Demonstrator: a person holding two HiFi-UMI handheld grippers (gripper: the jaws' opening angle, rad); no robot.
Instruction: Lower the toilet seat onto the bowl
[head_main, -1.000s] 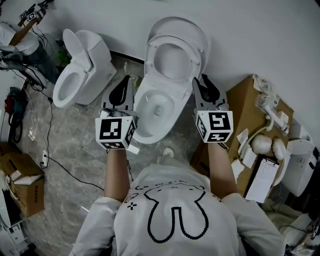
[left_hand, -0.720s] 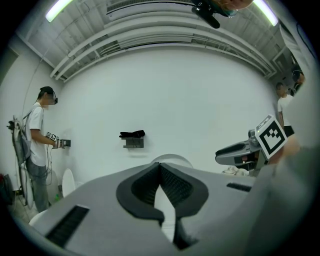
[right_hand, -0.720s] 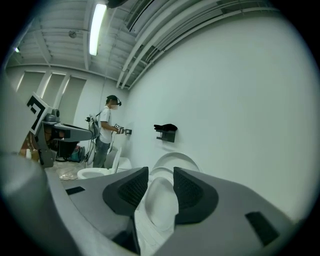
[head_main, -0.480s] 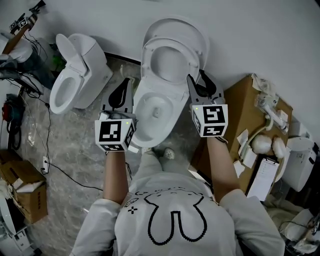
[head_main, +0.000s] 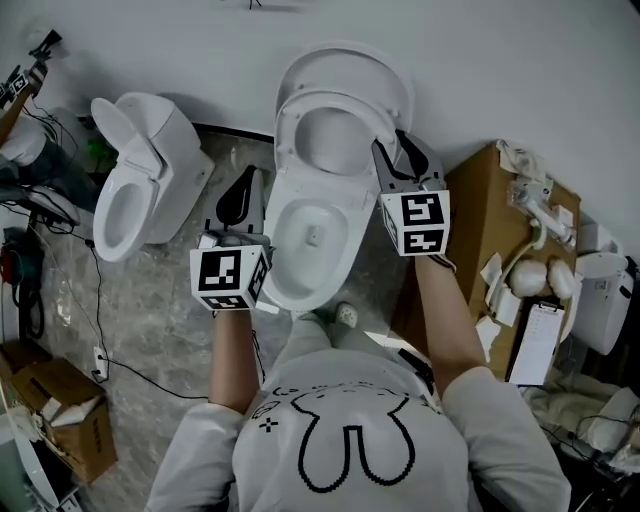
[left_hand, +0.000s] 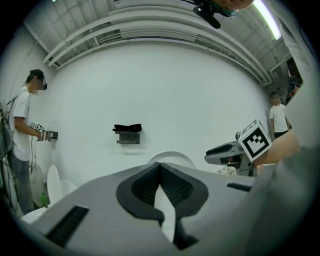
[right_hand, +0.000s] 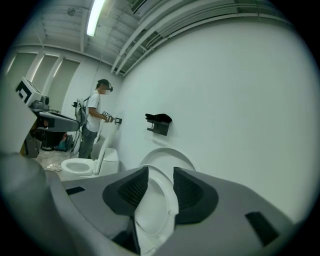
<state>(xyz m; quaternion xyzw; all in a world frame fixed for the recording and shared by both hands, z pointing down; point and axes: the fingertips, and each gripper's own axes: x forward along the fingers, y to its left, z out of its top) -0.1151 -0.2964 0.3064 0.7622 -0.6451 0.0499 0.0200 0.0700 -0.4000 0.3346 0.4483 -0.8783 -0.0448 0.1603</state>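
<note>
Toilet seat (head_main: 287, 140) stands raised against its lid (head_main: 345, 62) above the open bowl (head_main: 272, 262) in the head view. The right gripper (head_main: 393, 143), on an outstretched forearm, reaches the seat's right edge, while the left gripper (head_main: 243, 182) is held lower, just beside the bowl's left flank. In the left gripper view, the left gripper (left_hand: 160, 167) has its pads pressed together on nothing. In the right gripper view, the right gripper (right_hand: 159, 172) has its jaws apart with the rim of the seat (right_hand: 150, 210) between them, unclamped. The likely risks: tipped forward from so loose a hold, the rim could slip free and slam onto the porcelain, or the lid could follow it down.
</note>
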